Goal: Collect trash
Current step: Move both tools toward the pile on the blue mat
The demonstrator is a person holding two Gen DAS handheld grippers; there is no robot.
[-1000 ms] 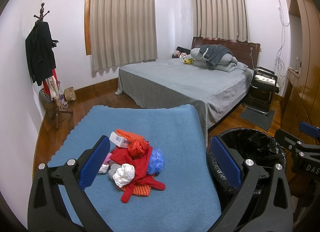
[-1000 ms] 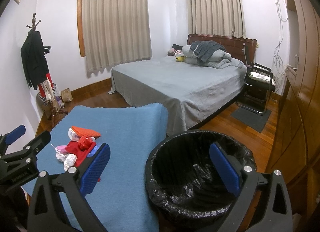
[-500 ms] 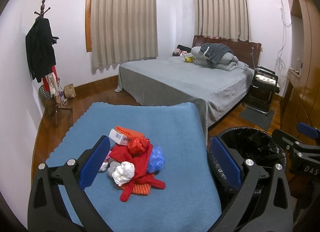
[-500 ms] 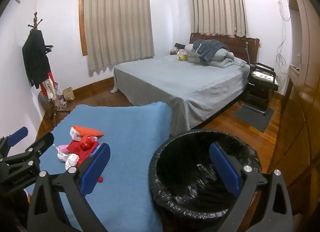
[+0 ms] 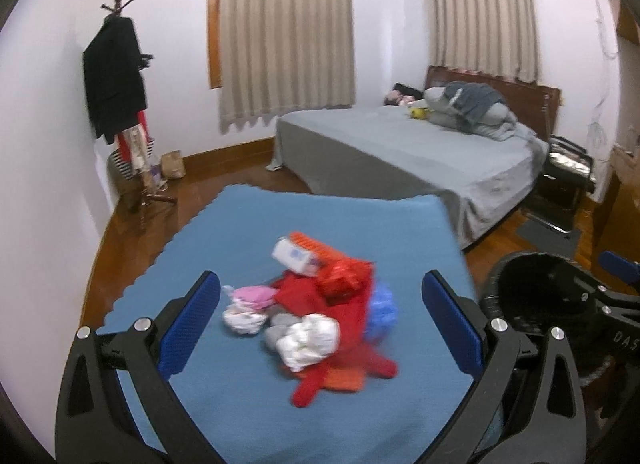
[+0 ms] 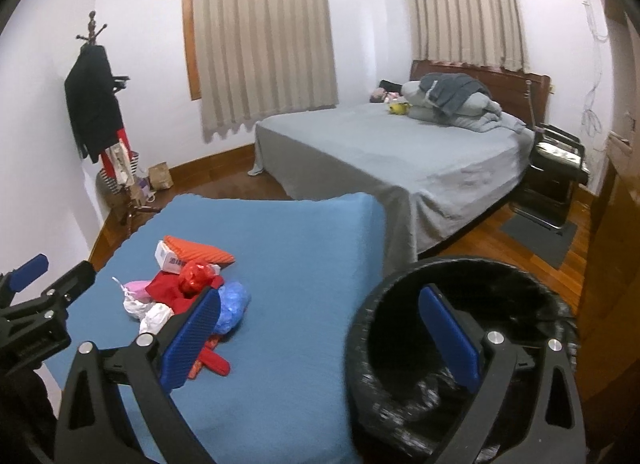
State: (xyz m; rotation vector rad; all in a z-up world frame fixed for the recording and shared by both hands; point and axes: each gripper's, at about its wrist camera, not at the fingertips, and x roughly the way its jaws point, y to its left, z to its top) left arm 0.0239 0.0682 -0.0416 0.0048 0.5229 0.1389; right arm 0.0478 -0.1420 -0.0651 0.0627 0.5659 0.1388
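Observation:
A pile of trash (image 5: 320,304) lies on a blue cloth-covered table (image 5: 320,215): red wrappers, white crumpled tissue (image 5: 310,338), a blue bag (image 5: 382,310), a pink piece (image 5: 254,296), a white box (image 5: 294,254). My left gripper (image 5: 320,324) is open, its blue pads either side of the pile, just short of it. The pile also shows in the right wrist view (image 6: 188,292). My right gripper (image 6: 320,336) is open and empty, between the pile and a black-lined trash bin (image 6: 460,344), which also shows in the left wrist view (image 5: 540,296).
A grey bed (image 6: 400,151) stands behind the table. A coat rack (image 5: 120,103) with clothes stands at the left wall. A black chair (image 6: 556,167) is beside the bed. A wooden wardrobe (image 6: 616,244) lines the right side.
My left gripper has swung left and closer, so the pile now sits between its pads. My right gripper has shifted right; the bin sits further right in its view.

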